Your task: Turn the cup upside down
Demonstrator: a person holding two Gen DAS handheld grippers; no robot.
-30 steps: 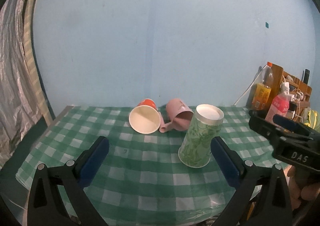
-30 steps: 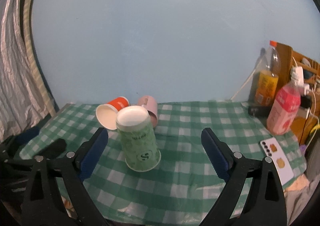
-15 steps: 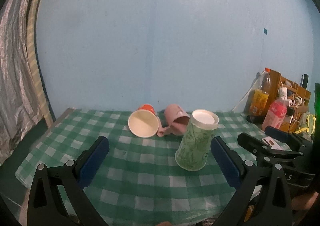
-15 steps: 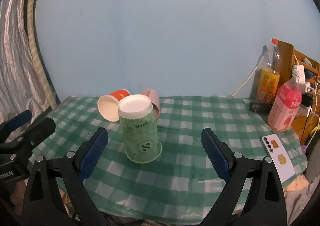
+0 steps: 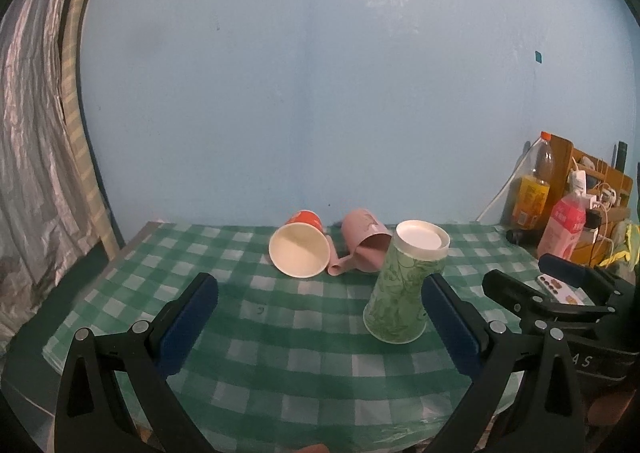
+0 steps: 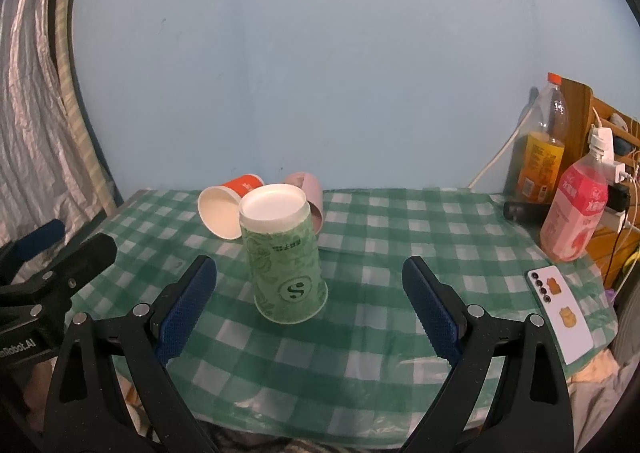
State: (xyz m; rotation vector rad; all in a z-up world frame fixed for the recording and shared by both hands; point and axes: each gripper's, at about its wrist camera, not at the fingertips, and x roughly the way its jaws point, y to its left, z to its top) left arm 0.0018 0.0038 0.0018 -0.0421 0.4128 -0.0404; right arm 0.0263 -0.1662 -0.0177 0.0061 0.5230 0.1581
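Observation:
A green patterned paper cup (image 5: 404,285) (image 6: 285,257) stands upside down, mouth on the green checked tablecloth (image 5: 280,317) (image 6: 400,237). Behind it an orange paper cup (image 5: 300,247) (image 6: 228,209) lies on its side with its mouth towards me. A pink mug (image 5: 366,239) (image 6: 310,193) lies on its side beside it. My left gripper (image 5: 320,327) is open and empty, near the table's front edge. My right gripper (image 6: 310,311) is open and empty, its fingers apart either side of the green cup without touching it.
At the right stand an orange drink bottle (image 6: 546,149) (image 5: 532,189), a pink bottle (image 6: 576,209) (image 5: 564,227) and a wooden rack with cables (image 5: 596,181). A phone (image 6: 560,317) lies at the table's right edge. A silver curtain (image 5: 32,157) hangs at the left.
Both grippers have drawn back and lifted a little from the table. The cups have not moved. Both grippers stay open.

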